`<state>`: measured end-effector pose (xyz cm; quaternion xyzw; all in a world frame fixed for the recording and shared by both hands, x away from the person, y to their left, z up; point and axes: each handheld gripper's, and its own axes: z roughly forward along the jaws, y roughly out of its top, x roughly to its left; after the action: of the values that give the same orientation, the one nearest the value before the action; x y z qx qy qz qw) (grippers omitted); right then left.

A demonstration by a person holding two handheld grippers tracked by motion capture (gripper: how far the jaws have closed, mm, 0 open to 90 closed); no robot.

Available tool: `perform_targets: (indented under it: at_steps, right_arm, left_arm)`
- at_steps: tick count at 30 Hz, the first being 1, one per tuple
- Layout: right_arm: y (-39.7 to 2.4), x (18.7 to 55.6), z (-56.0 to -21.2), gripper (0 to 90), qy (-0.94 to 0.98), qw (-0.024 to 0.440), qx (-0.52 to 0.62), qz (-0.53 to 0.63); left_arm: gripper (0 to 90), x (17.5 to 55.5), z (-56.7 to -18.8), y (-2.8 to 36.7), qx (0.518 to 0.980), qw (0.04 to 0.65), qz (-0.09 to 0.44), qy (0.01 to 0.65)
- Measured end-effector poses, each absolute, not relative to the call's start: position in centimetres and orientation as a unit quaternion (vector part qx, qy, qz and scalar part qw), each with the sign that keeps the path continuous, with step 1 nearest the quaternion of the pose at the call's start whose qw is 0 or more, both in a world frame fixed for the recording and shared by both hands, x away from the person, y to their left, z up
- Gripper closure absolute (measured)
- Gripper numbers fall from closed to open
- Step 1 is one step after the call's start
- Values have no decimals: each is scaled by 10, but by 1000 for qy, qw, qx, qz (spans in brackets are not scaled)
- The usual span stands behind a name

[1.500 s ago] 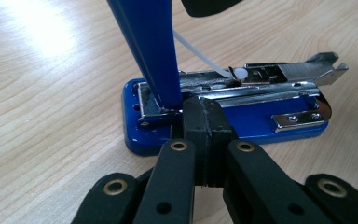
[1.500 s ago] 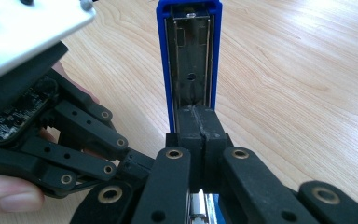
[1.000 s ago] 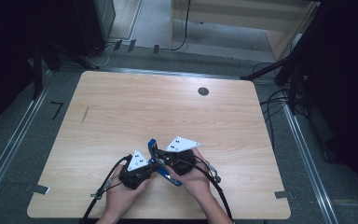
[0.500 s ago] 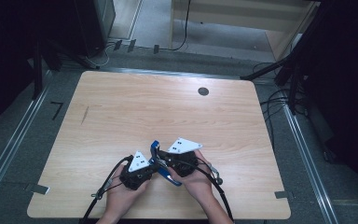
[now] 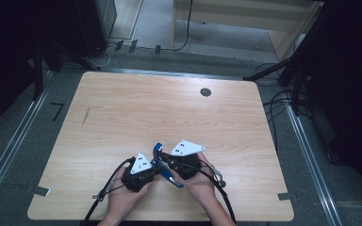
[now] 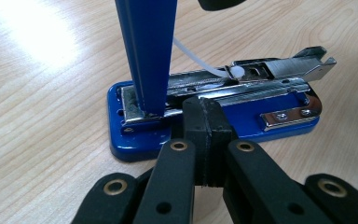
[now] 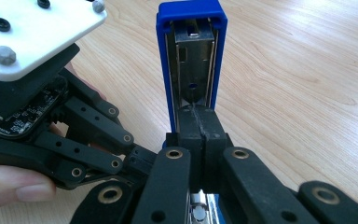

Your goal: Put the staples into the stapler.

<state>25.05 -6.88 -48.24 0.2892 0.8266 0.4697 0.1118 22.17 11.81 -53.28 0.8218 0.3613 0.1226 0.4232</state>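
Stapler (image 6: pixel 214 116) open on table; left gripper (image 6: pixel 205 119) fingers clenched against base, right gripper (image 7: pixel 196 123) fingers clenched at raised lid.

A wooden table (image 5: pixel 169 117) with rounded corners stands on a grey floor, a small dark round cap (image 5: pixel 205 92) set in its far side. Near the front edge, two hands come in from the bottom. The left gripper (image 5: pixel 147 170) and the right gripper (image 5: pixel 169 165) sit close together, each topped by a grey three-cornered plate. Between them is a blue stapler (image 5: pixel 164 165), its lid swung up. Black cables trail back towards the person.
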Motion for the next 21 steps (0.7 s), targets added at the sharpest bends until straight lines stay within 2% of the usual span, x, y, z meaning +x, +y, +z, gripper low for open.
perform_targets:
  at_steps: [21]
  right_arm:
    - [-71, 248, -479, 900, 824, 113, 289, 474]
  left_arm:
    - [900, 221, -533, 117, 823, 422, 124, 360]
